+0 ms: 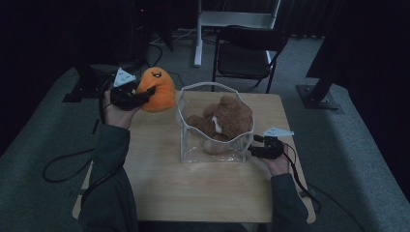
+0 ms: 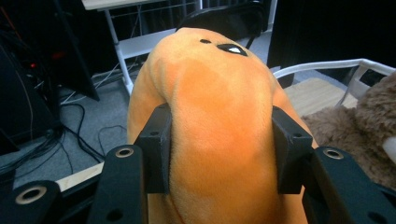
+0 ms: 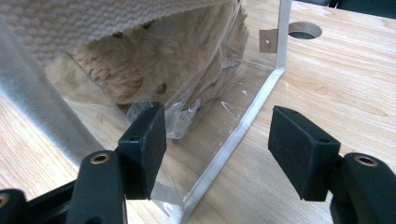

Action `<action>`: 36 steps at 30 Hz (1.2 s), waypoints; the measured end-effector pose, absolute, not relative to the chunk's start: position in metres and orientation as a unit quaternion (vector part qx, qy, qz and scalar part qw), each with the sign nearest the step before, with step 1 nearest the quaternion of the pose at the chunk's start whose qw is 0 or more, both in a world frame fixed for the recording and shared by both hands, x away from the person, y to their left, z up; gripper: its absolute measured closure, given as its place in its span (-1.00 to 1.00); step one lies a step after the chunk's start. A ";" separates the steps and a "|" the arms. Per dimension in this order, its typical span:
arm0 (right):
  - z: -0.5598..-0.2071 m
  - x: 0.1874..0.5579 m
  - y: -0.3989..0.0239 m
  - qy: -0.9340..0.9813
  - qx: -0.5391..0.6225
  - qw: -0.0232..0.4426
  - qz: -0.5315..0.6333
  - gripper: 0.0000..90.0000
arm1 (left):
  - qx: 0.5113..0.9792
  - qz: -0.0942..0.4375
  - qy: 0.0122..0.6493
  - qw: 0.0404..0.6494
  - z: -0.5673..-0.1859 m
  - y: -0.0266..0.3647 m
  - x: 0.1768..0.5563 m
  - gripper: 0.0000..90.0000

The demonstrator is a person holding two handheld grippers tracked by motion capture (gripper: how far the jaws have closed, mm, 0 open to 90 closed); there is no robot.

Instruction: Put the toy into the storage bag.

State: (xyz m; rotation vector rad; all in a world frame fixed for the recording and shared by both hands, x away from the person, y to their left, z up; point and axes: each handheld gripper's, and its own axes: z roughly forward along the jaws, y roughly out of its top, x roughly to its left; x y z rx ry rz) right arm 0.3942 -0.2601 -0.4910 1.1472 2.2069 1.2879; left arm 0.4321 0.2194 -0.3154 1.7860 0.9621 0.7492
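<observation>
The left gripper (image 1: 145, 94), held up in the person's left hand (image 1: 116, 113), is clamped on an orange plush toy (image 1: 157, 88), its two black pads pressed into the soft body from either side, as the left gripper view makes plain. The toy, smiling face upward, hangs in the air beyond the table's (image 1: 203, 193) far left corner, just beside the white rim of a clear plastic bag (image 1: 193, 145) and apart from it.

The right gripper (image 1: 252, 151) lies low on the table at the bag's near right corner, jaws apart. In the right gripper view the bag's bottom seam (image 3: 233, 140) runs between the two pads; the left pad (image 3: 144, 140) sits against the clear wall, while the right pad (image 3: 301, 149) stands free of it over bare wood.

The bag stands upright at the middle of the table, mouth open, with a brown teddy bear (image 1: 223, 121) slumped inside. Bare tabletop stretches between the bag and the near edge. Beyond the far edge a black folding chair (image 1: 246, 53) stands on grey carpet.
</observation>
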 end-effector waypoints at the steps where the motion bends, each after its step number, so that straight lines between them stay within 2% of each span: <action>1: -0.491 0.394 -0.260 0.777 0.403 0.170 0.453 -0.20 | 0.729 0.306 0.392 0.471 -0.315 0.218 0.432 0.13; 36: -0.491 0.394 -0.260 0.777 0.403 0.169 0.453 -0.20 | 0.733 0.299 0.353 0.499 -0.297 0.185 0.437 0.13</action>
